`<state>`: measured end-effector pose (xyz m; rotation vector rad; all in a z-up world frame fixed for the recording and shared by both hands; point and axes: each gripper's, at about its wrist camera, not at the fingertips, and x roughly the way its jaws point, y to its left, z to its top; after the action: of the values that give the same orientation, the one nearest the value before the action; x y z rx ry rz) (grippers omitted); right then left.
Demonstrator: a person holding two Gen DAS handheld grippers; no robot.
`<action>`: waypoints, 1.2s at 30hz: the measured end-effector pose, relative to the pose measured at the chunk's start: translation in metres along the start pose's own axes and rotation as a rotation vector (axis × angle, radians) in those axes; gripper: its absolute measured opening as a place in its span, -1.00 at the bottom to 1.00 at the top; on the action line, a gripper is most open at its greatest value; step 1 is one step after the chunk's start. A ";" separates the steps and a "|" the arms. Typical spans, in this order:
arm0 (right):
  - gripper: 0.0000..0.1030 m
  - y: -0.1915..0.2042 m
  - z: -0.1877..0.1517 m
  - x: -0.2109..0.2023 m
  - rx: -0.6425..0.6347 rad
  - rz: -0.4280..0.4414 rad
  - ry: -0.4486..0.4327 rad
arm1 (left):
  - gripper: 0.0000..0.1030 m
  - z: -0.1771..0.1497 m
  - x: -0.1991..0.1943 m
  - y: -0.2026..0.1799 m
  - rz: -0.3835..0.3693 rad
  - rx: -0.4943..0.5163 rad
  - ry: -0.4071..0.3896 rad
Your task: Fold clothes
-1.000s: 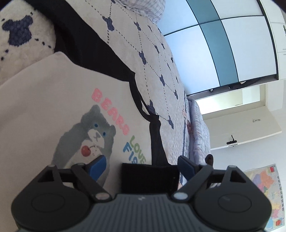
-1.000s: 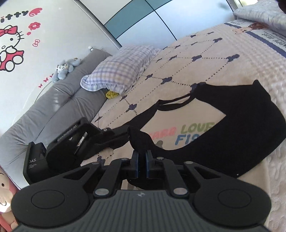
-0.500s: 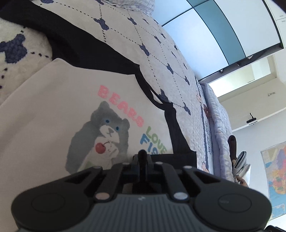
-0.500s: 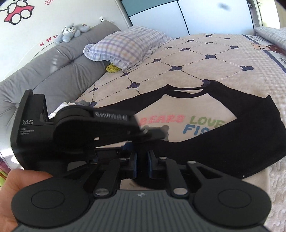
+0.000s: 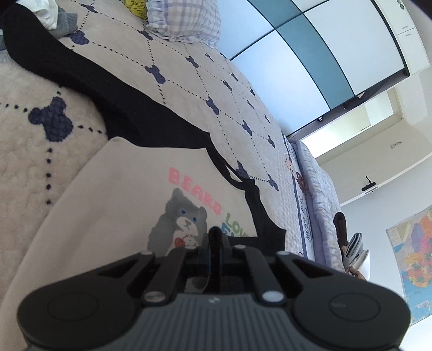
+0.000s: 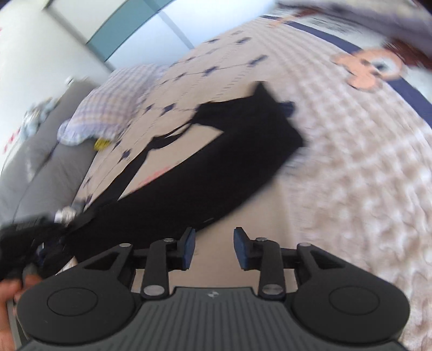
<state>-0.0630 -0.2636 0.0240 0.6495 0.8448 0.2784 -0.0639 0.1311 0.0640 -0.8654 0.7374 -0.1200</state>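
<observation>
Left gripper (image 5: 214,243) pinched tight on the black sleeve (image 6: 216,167); right gripper (image 6: 212,248) gaping, empty, the sleeve just ahead, running long up-right, the left nearer.

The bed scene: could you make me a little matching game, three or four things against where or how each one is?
Things:
1. left gripper
2. right gripper
3. checked pillow
4. wall map

States or places:
A. open, nothing between its fingers
B. at the head of the bed
C. on the wall at the far right of the left wrist view
D. shut on the shirt

Pairs: 1-D, 2-A, 3-B, 4-C
</observation>
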 end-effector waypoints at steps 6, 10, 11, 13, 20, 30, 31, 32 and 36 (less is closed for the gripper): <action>-0.28 -0.031 0.021 0.018 0.239 0.160 -0.059 | -0.91 0.017 -0.036 0.018 0.016 -0.008 -0.038; -0.27 -0.045 0.024 0.022 0.328 0.186 -0.072 | -0.91 0.028 -0.061 0.034 0.051 0.017 -0.077; -0.27 -0.049 0.023 0.022 0.350 0.195 -0.079 | -0.91 0.030 -0.063 0.037 0.063 0.019 -0.077; -0.27 -0.054 0.021 0.024 0.384 0.216 -0.085 | -0.91 0.030 -0.061 0.042 0.080 0.032 -0.071; -0.27 -0.045 0.037 0.052 0.364 0.221 -0.068 | -0.91 0.028 -0.058 0.052 0.098 0.029 -0.057; -0.75 -0.071 0.067 0.080 0.545 0.316 -0.146 | -0.91 0.025 -0.049 0.064 0.144 0.033 -0.054; -0.76 -0.079 0.064 0.077 0.598 0.330 -0.178 | -0.90 0.022 -0.046 0.065 0.150 0.035 -0.047; -0.78 -0.084 0.061 0.076 0.625 0.320 -0.197 | -0.90 0.019 -0.042 0.067 0.155 0.038 -0.040; -0.89 -0.096 0.050 0.074 0.650 0.248 -0.225 | -0.90 0.004 -0.027 0.068 0.200 0.081 0.005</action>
<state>0.0209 -0.3236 -0.0568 1.3724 0.6300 0.1442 -0.0947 0.1888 0.0312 -0.7108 0.8143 0.0261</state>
